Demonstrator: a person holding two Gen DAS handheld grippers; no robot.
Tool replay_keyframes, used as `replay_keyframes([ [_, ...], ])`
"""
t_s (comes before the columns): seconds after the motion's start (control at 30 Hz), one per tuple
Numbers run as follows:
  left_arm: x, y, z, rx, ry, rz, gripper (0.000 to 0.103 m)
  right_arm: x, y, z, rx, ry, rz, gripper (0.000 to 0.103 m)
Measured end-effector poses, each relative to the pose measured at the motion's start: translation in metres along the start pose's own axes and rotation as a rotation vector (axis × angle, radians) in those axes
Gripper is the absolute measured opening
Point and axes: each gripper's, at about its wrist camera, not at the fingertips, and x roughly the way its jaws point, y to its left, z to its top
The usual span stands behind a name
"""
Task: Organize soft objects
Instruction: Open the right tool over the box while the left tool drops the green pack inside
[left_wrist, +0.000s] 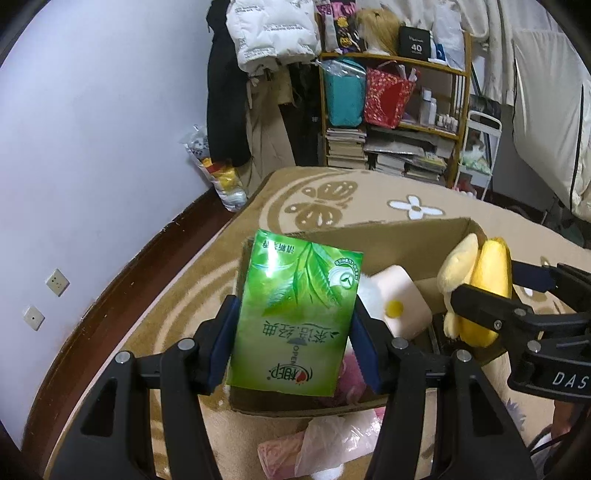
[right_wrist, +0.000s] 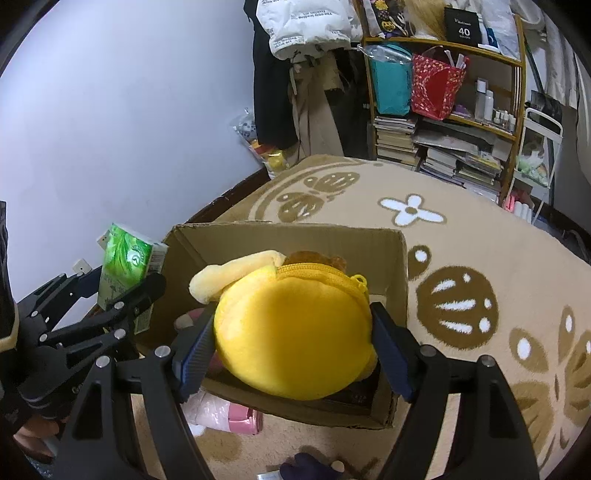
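Left gripper (left_wrist: 291, 328) clamps a green tissue pack (left_wrist: 295, 314), right gripper (right_wrist: 293, 347) a yellow plush pouch (right_wrist: 291, 332), both poised over the cardboard box (right_wrist: 400, 266) ahead (presumably for dropping in).

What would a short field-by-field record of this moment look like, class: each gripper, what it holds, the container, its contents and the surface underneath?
left gripper: shut on the green tissue pack, held above the box's near-left corner
right gripper: shut on the yellow plush toy, held over the box
container: open cardboard box
contents seen: a cream cushion with a yellow dot, some pink items
outside the box: pink wrapped bundle against its near wall
surface: beige patterned rug
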Motion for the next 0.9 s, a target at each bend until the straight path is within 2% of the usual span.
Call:
replay_keyframes([
  [0.43, 0.002, -0.008, -0.004, 0.026, 0.005, -0.007, 0.057, 0.006, -0.005, -0.004, 0.016, 0.019, -0.017, 0.084],
  [0.5, -0.001, -0.008, -0.004, 0.027, -0.007, 0.031, 0.069, 0.008, -0.005, -0.004, 0.016, 0.022, -0.017, 0.086],
  [0.53, -0.003, -0.007, -0.004, 0.028, -0.02, 0.05, 0.081, 0.009, -0.005, -0.004, 0.014, 0.024, -0.019, 0.086],
  [0.57, -0.006, -0.006, -0.004, 0.026, -0.04, 0.077, 0.087, 0.009, -0.005, -0.004, 0.009, 0.026, -0.025, 0.088],
  [0.73, -0.009, 0.005, -0.002, -0.013, -0.05, 0.088, 0.102, 0.007, -0.006, -0.002, 0.026, 0.013, -0.019, 0.103],
  [0.9, -0.009, 0.016, -0.003, -0.023, -0.044, 0.121, 0.103, 0.0, -0.008, 0.002, 0.034, 0.006, -0.025, 0.103],
])
